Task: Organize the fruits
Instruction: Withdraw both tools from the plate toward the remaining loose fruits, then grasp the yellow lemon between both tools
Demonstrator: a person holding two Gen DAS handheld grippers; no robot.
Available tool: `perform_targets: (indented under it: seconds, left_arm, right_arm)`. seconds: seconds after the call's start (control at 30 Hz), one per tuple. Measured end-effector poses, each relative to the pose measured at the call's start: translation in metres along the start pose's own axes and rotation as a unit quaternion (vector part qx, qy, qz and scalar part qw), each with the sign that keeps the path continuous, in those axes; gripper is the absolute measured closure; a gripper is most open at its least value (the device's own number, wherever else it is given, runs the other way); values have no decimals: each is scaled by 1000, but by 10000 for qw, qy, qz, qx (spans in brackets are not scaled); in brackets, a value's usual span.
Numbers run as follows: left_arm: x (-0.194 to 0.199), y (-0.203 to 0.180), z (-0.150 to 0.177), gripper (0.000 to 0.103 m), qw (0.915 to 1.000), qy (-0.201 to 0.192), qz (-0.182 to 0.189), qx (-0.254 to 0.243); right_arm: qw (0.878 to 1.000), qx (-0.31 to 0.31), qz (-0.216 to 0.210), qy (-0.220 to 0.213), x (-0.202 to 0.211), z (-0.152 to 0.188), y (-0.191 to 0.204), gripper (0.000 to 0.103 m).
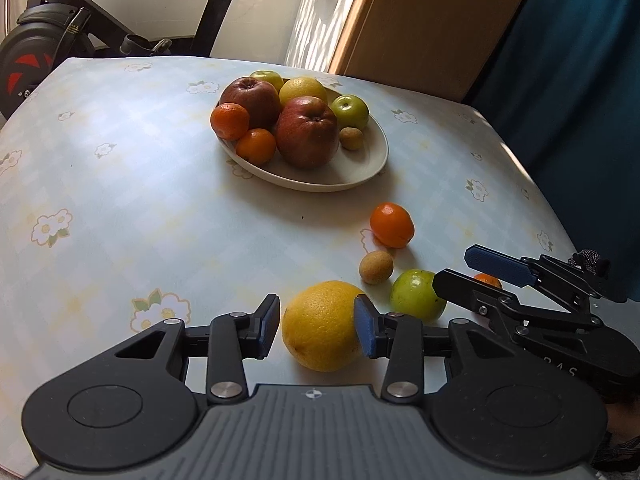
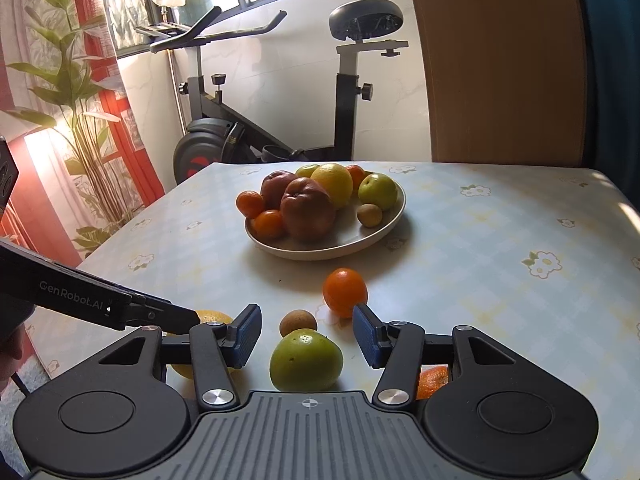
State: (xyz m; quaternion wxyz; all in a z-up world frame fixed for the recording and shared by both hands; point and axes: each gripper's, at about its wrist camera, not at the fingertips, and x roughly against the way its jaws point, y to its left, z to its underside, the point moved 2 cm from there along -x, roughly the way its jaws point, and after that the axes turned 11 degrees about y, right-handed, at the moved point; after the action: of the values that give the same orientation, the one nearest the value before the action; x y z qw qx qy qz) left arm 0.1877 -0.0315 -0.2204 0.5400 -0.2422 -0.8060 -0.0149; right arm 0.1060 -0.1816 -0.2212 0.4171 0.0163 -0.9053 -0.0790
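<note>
Between the jaws of the left gripper point(image 1: 316, 326): a large yellow citrus point(image 1: 320, 320), resting on the table point(image 1: 160, 208), close in against the claw. Jaws apart. Right pad looks to touch or overlap the peel, left pad stands just clear with a sliver of cloth showing, so not yet a grip. Near round, a little longer along the line of the fingers, so no turning of the wrist called for, to judge by this. Only a squeeze across the widest part.

Same picture for the right gripper point(image 2: 308, 338): jaws apart, straddling a green apple point(image 2: 306, 360) that sits on the table with a gap on both sides. Nothing held.

Both claws side by side at the near edge, the left one nearer the citrus, the right one nearer the apple, fingers nearly crossing over the apple in the left wrist view.

Just beyond the apple: a small brown fruit point(image 1: 376, 267), then a tangerine point(image 1: 391, 225), both loose on the cloth.

Farther ahead, well apart from the loose fruit: the plate point(image 1: 360, 178), already heaped on its left and back, bare toward its near right rim. Likely landing spot there; from the left claw, forward and slightly left.

Risk as judged: citrus rolling away from an uneven pinch.
</note>
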Motion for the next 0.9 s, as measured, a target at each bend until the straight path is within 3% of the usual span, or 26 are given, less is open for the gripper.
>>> perform_targets:
  seconds: [0.23,0.37,0.57,0.73,0.9]
  left_arm:
    - [-1,17,-12,55,9994,-142,-157,285]
    - [-5,24,-23,55,9991,-171,-188,347]
    - [-17,34,-39,55,9989,-95,14,464]
    - [-34,40,-47,58,9988,101,-23,481]
    - [-33,53,-48,59,9973,45,188,714]
  right_arm:
    - [9993,284,-116,232,-11,-6,12,55]
    - [9966,501,-392,515,-19,-15,21,55]
    - [9900,1001,-512,855,-32,-23,42,55]
    - [9825,1393,-515,1124,-45,-26,59,54]
    - [9748,1596,-598,1442,-61,-26,73,54]
